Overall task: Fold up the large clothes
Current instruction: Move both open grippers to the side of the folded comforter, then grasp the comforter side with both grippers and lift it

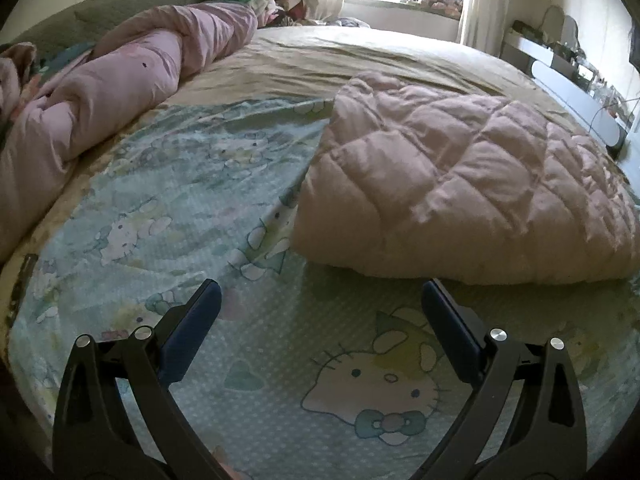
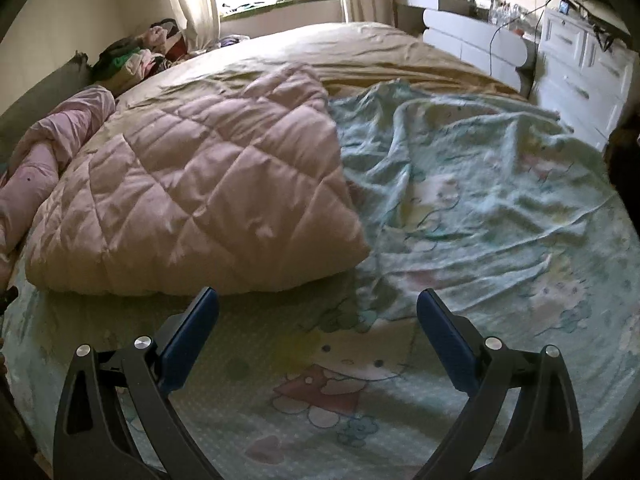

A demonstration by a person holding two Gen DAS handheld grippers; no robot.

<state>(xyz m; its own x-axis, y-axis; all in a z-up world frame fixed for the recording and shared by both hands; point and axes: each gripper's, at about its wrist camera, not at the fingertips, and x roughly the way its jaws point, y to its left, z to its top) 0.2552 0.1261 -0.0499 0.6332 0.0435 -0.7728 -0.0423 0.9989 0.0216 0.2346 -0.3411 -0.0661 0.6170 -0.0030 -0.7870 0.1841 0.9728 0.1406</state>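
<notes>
A pale pink quilted comforter [image 1: 472, 184] lies folded on the bed, ahead and to the right of my left gripper [image 1: 322, 296]. In the right wrist view the same comforter [image 2: 200, 196] sits ahead and to the left of my right gripper [image 2: 318, 304]. Under it spreads a light blue cartoon-cat sheet [image 1: 192, 200], wrinkled on its right side [image 2: 480, 184]. Both grippers are open above the sheet, a short way in front of the comforter's near edge, with nothing between their fingers.
A rolled pink duvet [image 1: 120, 84] runs along the bed's left side. A tan bedspread [image 1: 360, 52] covers the far half of the bed. Clothes are piled by the window [image 2: 144, 52]. White drawers [image 2: 580, 64] stand beyond the right edge.
</notes>
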